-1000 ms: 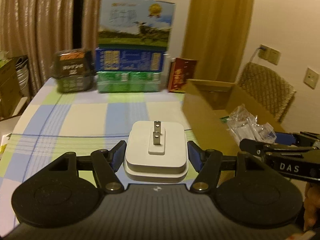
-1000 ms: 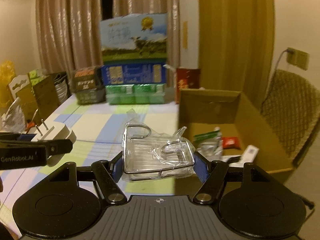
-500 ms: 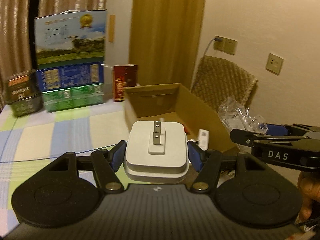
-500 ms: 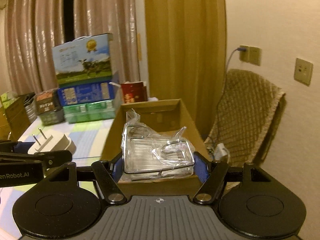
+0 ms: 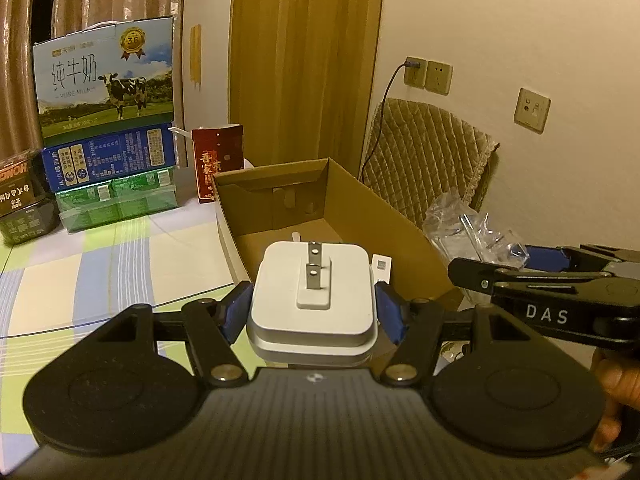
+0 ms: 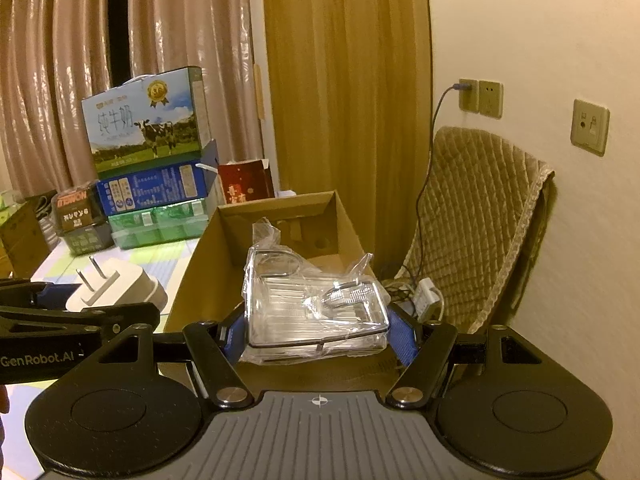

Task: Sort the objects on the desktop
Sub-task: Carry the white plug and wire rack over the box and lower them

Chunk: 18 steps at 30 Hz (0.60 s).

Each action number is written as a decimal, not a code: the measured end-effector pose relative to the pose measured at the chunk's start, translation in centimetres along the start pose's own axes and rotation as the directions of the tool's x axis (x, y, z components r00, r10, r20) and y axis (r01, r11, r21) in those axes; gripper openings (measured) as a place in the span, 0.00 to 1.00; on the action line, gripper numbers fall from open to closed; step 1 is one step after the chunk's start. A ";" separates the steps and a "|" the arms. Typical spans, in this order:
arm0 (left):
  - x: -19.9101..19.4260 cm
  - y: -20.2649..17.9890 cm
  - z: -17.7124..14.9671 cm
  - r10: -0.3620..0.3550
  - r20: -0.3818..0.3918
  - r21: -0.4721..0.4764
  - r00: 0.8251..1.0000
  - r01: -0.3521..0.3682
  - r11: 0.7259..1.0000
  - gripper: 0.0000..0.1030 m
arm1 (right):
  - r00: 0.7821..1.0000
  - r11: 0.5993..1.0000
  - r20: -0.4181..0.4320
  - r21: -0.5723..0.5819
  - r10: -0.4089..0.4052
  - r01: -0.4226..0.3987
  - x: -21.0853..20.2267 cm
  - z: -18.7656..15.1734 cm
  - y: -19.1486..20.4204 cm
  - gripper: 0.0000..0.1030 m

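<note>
Your left tool [image 5: 313, 312] clamps the white plug adapter [image 5: 314, 294] and your right tool [image 6: 316, 330] the slippery plastic-wrapped wire rack [image 6: 316, 308], both over the cardboard box [image 5: 360, 208], so crowding them risks a collision or a drop outside its right wall.

You've got two grippers, one white plug adapter [image 5: 313, 298], one wrapped wire rack [image 6: 316, 312], one cardboard box [image 5: 360, 216] at 12 o'clock, three wall plates.
</note>
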<state>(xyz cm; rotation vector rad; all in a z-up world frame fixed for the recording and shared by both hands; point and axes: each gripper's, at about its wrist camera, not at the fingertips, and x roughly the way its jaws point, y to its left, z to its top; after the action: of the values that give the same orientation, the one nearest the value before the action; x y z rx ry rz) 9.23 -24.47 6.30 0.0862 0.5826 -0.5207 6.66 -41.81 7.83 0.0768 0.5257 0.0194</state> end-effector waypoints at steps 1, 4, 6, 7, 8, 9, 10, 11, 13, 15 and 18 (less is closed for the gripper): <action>0.1 -0.1 0.0 0.000 -0.002 0.001 1.000 0.000 1.000 0.59 | 1.000 1.000 -0.001 0.000 0.000 0.000 0.1 0.0 0.0 0.65; 0.4 -0.1 0.0 0.001 -0.006 0.005 1.000 -0.001 1.000 0.59 | 1.000 1.000 -0.003 0.002 0.001 -0.001 0.3 0.0 -0.2 0.65; 0.6 -0.2 0.1 0.000 -0.010 0.008 1.000 0.000 1.000 0.59 | 1.000 1.000 -0.005 0.004 0.001 -0.001 0.4 -0.1 -0.3 0.65; 0.7 -0.3 0.1 0.000 -0.012 0.009 1.000 0.000 1.000 0.59 | 1.000 1.000 -0.007 0.005 0.002 -0.002 0.5 -0.1 -0.3 0.65; 0.8 -0.3 0.1 0.001 -0.014 0.010 1.000 -0.001 1.000 0.59 | 1.000 1.000 -0.008 0.005 0.001 -0.001 0.6 -0.1 -0.3 0.65; 0.9 -0.4 0.1 0.001 -0.016 0.010 1.000 -0.001 1.000 0.59 | 1.000 1.000 -0.009 0.002 0.001 -0.001 0.7 -0.1 -0.4 0.65; 1.1 -0.4 0.1 0.001 -0.018 0.010 1.000 0.000 1.000 0.59 | 1.000 1.000 -0.011 0.001 0.001 -0.001 0.8 -0.1 -0.4 0.65; 1.2 -0.4 0.1 0.000 -0.020 0.011 1.000 0.000 1.000 0.59 | 1.000 1.000 -0.012 0.001 0.001 -0.001 0.9 -0.1 -0.5 0.65; 1.5 -0.4 0.1 -0.001 -0.024 0.010 1.000 0.001 1.000 0.59 | 1.000 1.000 -0.014 -0.005 0.000 0.000 1.1 -0.1 -0.5 0.65; 1.8 -0.4 0.2 -0.001 -0.027 0.010 1.000 0.001 1.000 0.59 | 1.000 1.000 -0.018 -0.008 0.001 -0.001 1.4 0.1 -0.5 0.65; 2.3 -0.2 0.3 -0.001 -0.033 0.009 0.999 0.001 1.000 0.59 | 1.000 1.000 -0.022 -0.013 0.000 -0.001 1.9 0.3 -0.6 0.65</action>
<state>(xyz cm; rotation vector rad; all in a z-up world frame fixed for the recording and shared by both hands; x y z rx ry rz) 10.98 -25.72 5.32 0.1030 0.6131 -0.5232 8.45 -42.37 7.09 0.0638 0.5472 0.0243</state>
